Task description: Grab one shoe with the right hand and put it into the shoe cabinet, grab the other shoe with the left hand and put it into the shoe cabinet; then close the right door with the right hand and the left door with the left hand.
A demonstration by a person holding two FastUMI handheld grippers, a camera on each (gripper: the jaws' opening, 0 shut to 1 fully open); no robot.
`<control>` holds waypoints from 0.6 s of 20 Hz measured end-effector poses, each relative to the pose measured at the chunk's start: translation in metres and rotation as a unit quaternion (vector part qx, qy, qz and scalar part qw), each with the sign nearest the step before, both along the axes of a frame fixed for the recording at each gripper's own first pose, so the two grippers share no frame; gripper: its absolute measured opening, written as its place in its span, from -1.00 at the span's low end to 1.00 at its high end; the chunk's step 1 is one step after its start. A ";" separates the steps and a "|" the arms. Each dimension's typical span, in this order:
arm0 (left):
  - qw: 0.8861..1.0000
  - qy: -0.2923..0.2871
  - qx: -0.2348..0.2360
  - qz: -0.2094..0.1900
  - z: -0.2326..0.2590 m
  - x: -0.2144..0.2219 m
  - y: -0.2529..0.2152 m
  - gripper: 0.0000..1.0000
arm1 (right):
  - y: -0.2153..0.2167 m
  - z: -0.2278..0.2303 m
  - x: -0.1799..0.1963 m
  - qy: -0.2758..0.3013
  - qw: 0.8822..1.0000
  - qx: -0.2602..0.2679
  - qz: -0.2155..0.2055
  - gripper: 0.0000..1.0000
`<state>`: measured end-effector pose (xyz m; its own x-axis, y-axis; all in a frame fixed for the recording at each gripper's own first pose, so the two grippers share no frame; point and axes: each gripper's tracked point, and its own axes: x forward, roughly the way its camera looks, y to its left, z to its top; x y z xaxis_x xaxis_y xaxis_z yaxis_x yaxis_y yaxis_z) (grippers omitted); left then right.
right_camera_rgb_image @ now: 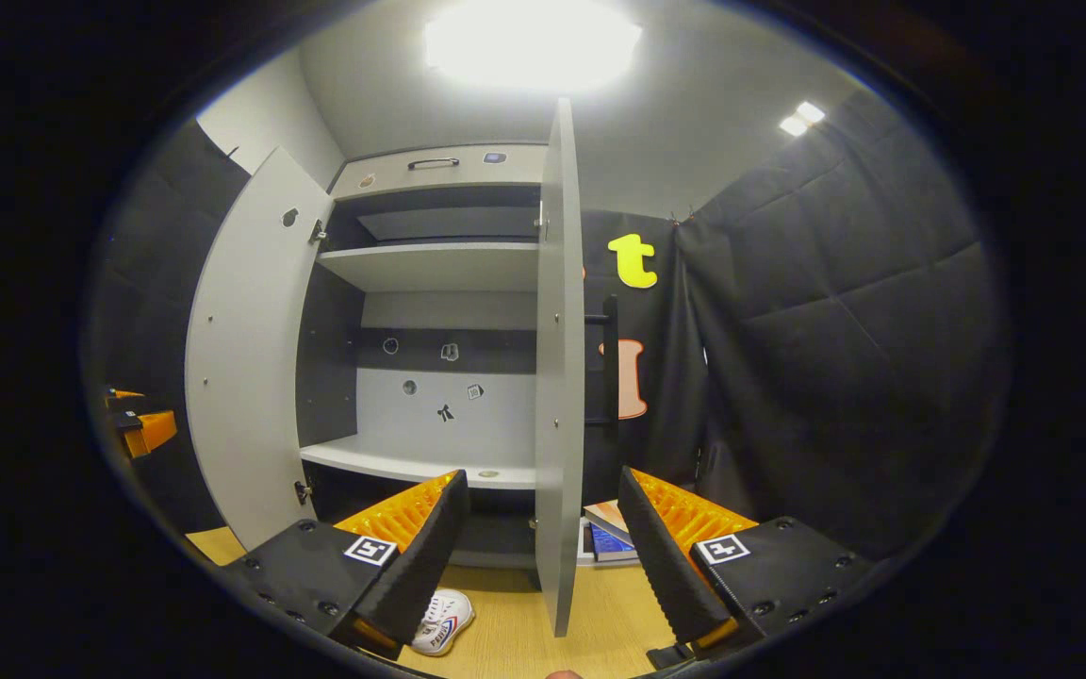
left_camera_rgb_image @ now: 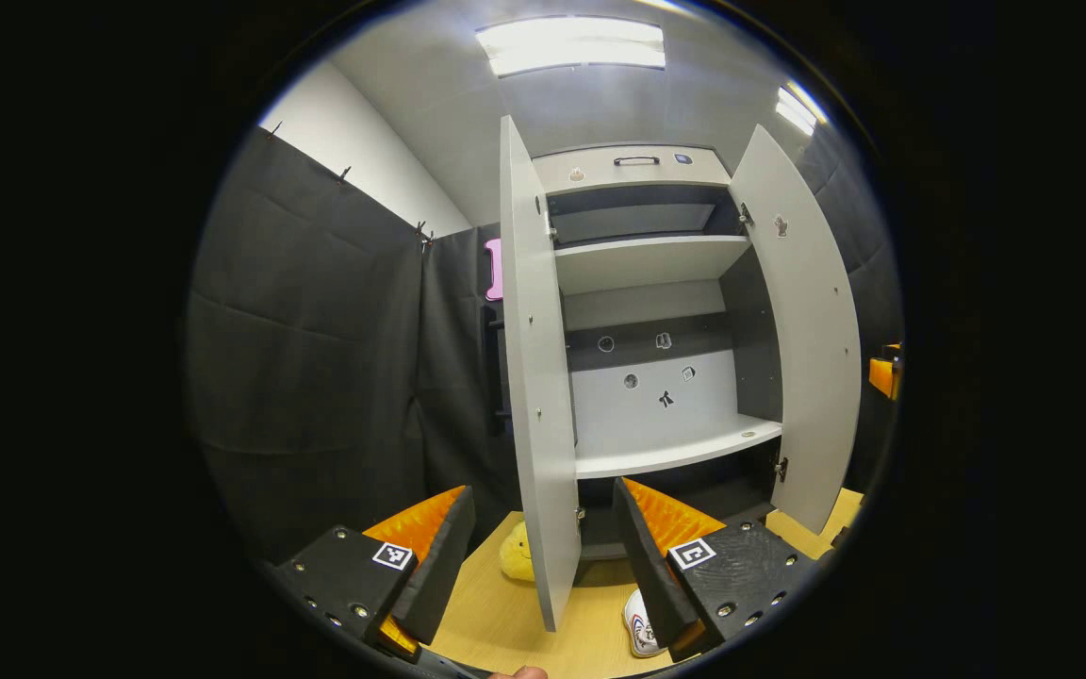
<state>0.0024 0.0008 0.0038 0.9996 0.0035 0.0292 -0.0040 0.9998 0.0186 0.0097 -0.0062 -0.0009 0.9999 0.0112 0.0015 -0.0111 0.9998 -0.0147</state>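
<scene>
In the left gripper view, the left gripper (left_camera_rgb_image: pixel 543 556) is held spread wide and empty before the shoe cabinet (left_camera_rgb_image: pixel 656 283), whose shelves are seen bare between two open doors. A white shoe (left_camera_rgb_image: pixel 638 624) lies on the floor, near right.

In the right gripper view, the right gripper (right_camera_rgb_image: pixel 543 556) is likewise parted, nothing grasped. The shoe (right_camera_rgb_image: pixel 442 621) lies near left; it is judged light and soft-sided, best pinched at the collar.
</scene>
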 end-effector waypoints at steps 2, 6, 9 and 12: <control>1.000 -0.001 -0.001 0.000 0.000 0.000 0.000 0.58 | -0.004 0.001 0.002 0.001 1.000 -0.005 -0.002 0.99; 1.000 -0.004 -0.002 0.002 0.000 -0.001 0.001 0.58 | -0.029 0.012 0.010 -0.002 0.999 -0.013 -0.030 0.98; 1.000 -0.003 -0.003 0.006 0.000 -0.001 0.002 0.58 | -0.051 0.019 0.019 -0.003 0.998 -0.010 -0.058 0.99; 1.000 -0.001 -0.004 0.010 -0.001 -0.001 0.002 0.58 | -0.069 0.021 0.029 0.006 0.997 -0.008 -0.077 0.99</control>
<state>0.0013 0.0029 0.0024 0.9992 0.0243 0.0302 -0.0246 0.9996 0.0104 0.0384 -0.0753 0.0201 0.9897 -0.1427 -0.0101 0.1423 0.9893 -0.0323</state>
